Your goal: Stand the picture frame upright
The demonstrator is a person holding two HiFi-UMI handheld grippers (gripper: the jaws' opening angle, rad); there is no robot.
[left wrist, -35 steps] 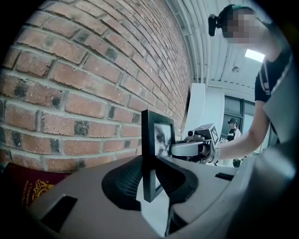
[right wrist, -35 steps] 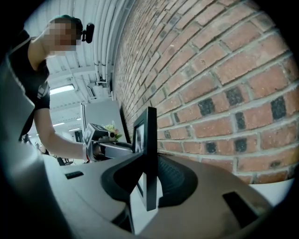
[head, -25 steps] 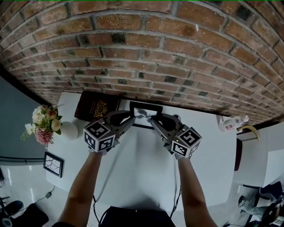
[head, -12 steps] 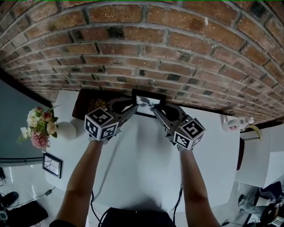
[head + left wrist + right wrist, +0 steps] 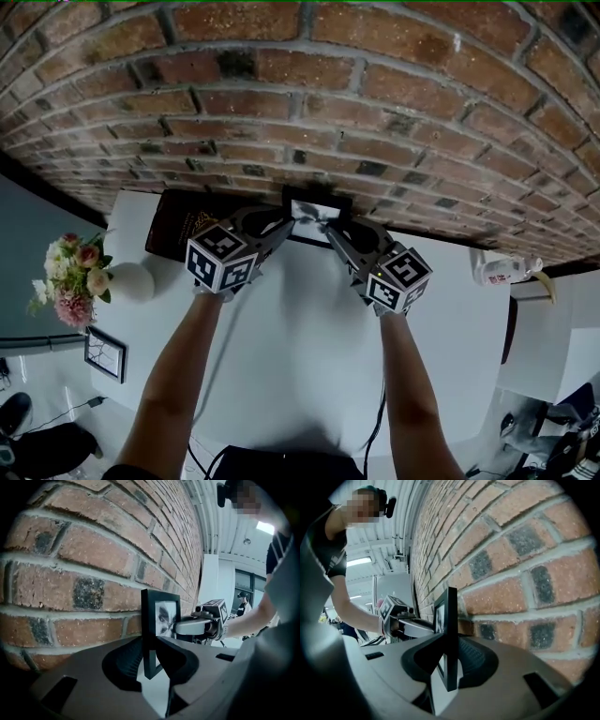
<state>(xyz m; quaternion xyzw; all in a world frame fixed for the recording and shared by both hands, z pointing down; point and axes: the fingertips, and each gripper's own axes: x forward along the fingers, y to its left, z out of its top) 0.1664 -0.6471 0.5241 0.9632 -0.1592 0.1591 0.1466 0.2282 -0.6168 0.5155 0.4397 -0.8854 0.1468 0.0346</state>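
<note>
Picture frame (image 5: 317,210) is upright at the far edge of the white table (image 5: 300,356), just in front of the brick wall (image 5: 375,94). The left gripper (image 5: 284,226) grasps its left edge, and the right gripper (image 5: 330,229) grasps its right edge.

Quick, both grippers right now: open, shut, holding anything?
Left gripper: shut on the picture frame, gripping one side edge.
Right gripper: shut on the same frame, gripping the opposite side edge.
</note>
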